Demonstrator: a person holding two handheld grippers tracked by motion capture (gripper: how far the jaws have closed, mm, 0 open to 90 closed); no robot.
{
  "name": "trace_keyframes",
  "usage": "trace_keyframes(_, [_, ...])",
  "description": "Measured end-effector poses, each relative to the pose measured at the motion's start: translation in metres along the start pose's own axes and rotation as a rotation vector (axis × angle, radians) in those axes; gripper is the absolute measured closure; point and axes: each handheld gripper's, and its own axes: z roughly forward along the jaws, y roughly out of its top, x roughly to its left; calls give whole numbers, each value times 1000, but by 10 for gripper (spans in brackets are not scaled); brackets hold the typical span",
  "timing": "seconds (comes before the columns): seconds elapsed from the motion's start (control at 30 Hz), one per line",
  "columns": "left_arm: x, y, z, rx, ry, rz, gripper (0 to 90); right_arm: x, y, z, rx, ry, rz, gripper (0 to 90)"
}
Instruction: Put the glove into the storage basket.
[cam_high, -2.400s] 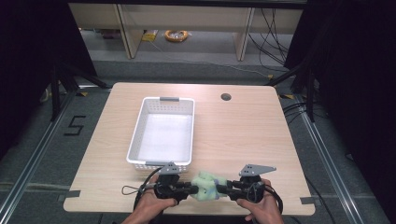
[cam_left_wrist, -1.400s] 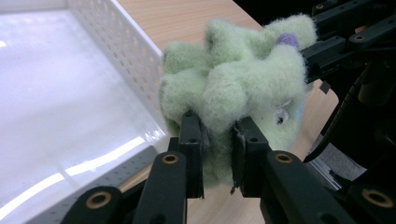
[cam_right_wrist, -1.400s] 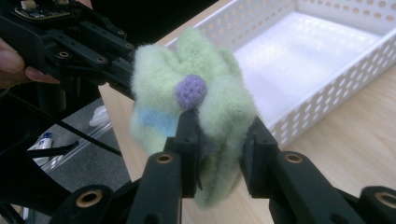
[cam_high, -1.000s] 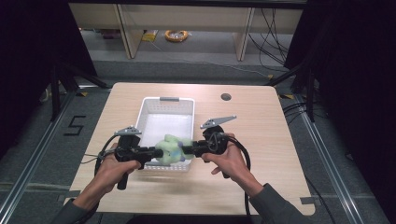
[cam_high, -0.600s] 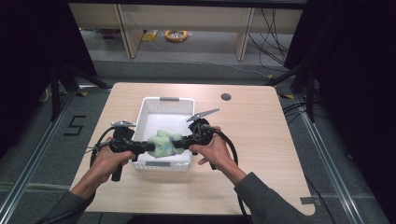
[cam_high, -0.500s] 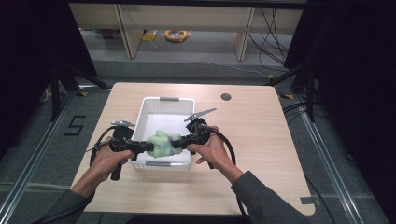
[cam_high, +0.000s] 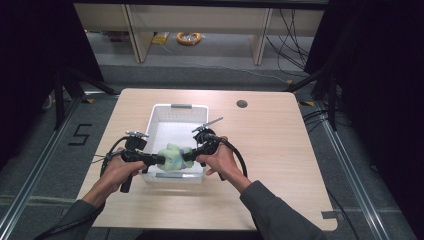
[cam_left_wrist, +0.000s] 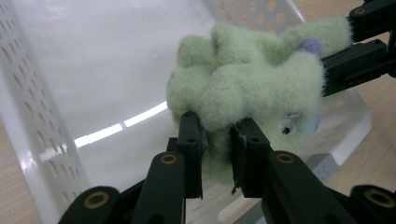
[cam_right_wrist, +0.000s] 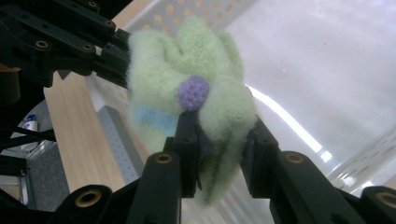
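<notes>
Both grippers, left gripper (cam_high: 156, 160) and right gripper (cam_high: 189, 155), are clamped on the green plush toy (cam_high: 172, 156), held over the near end of the white basket (cam_high: 176, 106); lowering and release are judged next.

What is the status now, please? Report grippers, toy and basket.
Left gripper and right gripper both clamped on green plush toy. Toy over white basket, near end. Nothing in the way.

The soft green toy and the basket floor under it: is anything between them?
Nothing. In the left gripper view the green toy hangs over the bare white floor of the basket, pinched by both grippers.
</notes>
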Motion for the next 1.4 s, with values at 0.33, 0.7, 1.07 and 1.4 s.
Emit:
trace_keyframes(0.33, [3, -2, 8, 31, 23, 1, 737, 0, -2, 10, 57, -40, 45, 706])
trace_keyframes(0.7, [4, -3, 14, 67, 44, 14, 724, -1, -1, 20, 95, -55, 38, 697])
trace_keyframes(1.07, [7, 1, 15, 87, 80, 26, 678, -5, 1, 24, 126, -76, 26, 652])
trace_keyframes(1.4, [7, 6, 9, 59, 121, 30, 566, -4, 6, 21, 121, -117, 34, 515])
